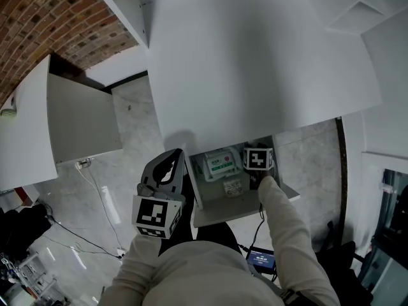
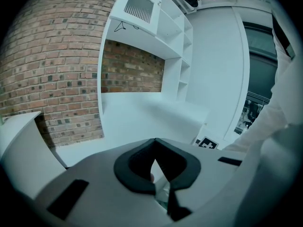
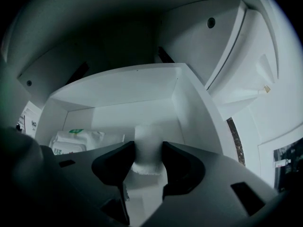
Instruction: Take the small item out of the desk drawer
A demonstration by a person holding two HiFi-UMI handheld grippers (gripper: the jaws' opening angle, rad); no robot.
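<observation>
R gripper [image 3: 147, 161] is reached into the open drawer [image 3: 191, 103] under the white desk [image 1: 255, 62]. Its jaws sit against both sides of a small white roll [image 3: 149, 138], so it's grasping the roll. The roll stands upright on the drawer floor, right half of the drawer, near the right wall. From the head view the roll is hidden behind the gripper's marker cube [image 1: 258, 159].

A wipes pack [image 3: 75, 141] w/ green label lies flat in the left part of the drawer, apart from the roll. A small labelled packet [image 1: 233, 187] lies nearer the drawer front; can't read the print.

L gripper [image 2: 154, 148] is outside the drawer, just left of its left side, above the marble floor [image 1: 127, 171]. Jaws clenched together, nothing between them. Its camera looks out over the desk top toward a brick wall [image 2: 47, 79] and white shelving [image 2: 161, 27] far right.
</observation>
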